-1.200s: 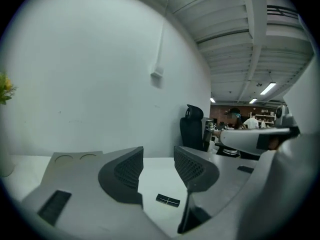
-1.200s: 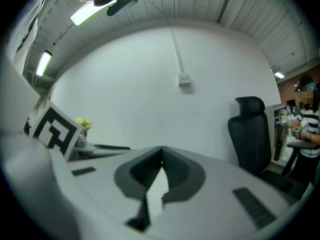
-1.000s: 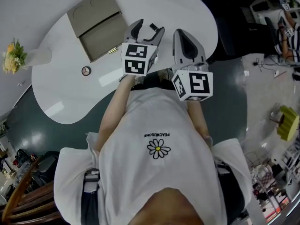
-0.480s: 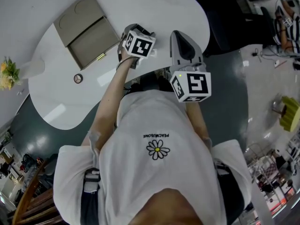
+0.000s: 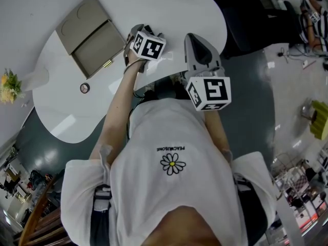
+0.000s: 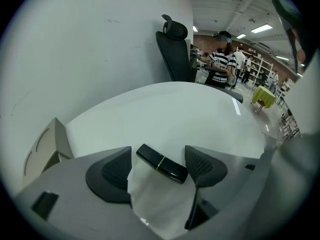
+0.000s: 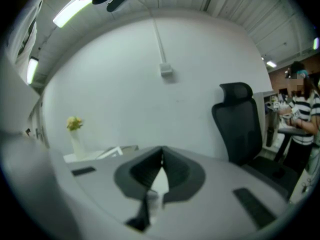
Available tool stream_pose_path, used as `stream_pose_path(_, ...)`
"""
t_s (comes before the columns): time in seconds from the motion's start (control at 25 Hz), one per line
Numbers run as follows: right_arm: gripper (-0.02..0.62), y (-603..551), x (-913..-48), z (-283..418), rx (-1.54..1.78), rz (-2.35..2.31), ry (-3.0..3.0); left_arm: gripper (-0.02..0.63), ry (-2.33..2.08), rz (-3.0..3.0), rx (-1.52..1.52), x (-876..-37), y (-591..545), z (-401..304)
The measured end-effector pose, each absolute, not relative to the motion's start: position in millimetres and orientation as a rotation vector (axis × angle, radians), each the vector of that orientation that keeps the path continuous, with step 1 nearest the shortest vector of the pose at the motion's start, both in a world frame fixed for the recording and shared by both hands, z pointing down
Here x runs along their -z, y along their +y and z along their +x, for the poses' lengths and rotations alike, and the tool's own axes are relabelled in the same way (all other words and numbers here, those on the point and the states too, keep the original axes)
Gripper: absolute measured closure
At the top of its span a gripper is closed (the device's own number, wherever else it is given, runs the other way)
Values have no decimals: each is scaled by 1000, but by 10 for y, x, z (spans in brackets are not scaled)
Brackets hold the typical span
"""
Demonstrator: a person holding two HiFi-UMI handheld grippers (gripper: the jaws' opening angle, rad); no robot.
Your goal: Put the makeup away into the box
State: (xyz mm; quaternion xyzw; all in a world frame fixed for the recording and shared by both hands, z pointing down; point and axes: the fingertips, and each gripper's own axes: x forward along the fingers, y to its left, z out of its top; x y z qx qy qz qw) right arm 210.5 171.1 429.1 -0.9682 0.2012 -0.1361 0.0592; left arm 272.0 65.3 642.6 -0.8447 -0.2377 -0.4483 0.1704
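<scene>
A black lipstick tube point(image 6: 162, 163) with a gold band lies flat on the white table point(image 5: 174, 9). My left gripper point(image 6: 157, 166) points steeply down over it with a pad on each side, neither touching. Its jaws have just been opening and stand wide. In the head view the left gripper point(image 5: 138, 35) hides the tube. The open beige box point(image 5: 89, 35) sits at the table's back left, also seen at the left edge as the box point(image 6: 47, 146). My right gripper point(image 5: 196, 40) hovers beside the left one, shut and empty, its tips point(image 7: 161, 159) meeting.
A small round makeup item point(image 5: 84, 88) lies on the table in front of the box. A vase of yellow flowers point(image 5: 10, 83) stands at the far left. A black office chair point(image 6: 172, 49) is behind the table. People stand in the room's background.
My left gripper has dropped from hovering above the table down to its surface and tipped steeply downward. The right gripper has stayed nearly where it was, shut.
</scene>
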Motion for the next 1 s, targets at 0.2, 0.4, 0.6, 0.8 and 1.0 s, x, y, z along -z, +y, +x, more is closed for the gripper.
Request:
stream_pose_path(0.2, 566, 1693, -4288, 2091, 413, -2932, 628, 270, -723, -2344, 1265, -6474, 704, 2717)
stream_pose_path(0.4, 566, 1673, -4316, 2070, 424, -2933, 627, 270, -786, -2295, 1276, -6485, 736, 2709)
stream_pose_path(0.6, 566, 1641, -4327, 2064, 434, -2932, 636, 273, -842, -2311, 1341, -6506, 744, 2697)
stream_pose_path(0.8, 566, 1656, -4330, 2062, 438, -2932, 630, 378, -892, -2302, 1362, -6504, 813, 2636)
stream_pose_path(1.0, 566, 1666, -4342, 2063, 437, -2932, 625, 449, -877, -2319, 1345, -6481, 857, 2607)
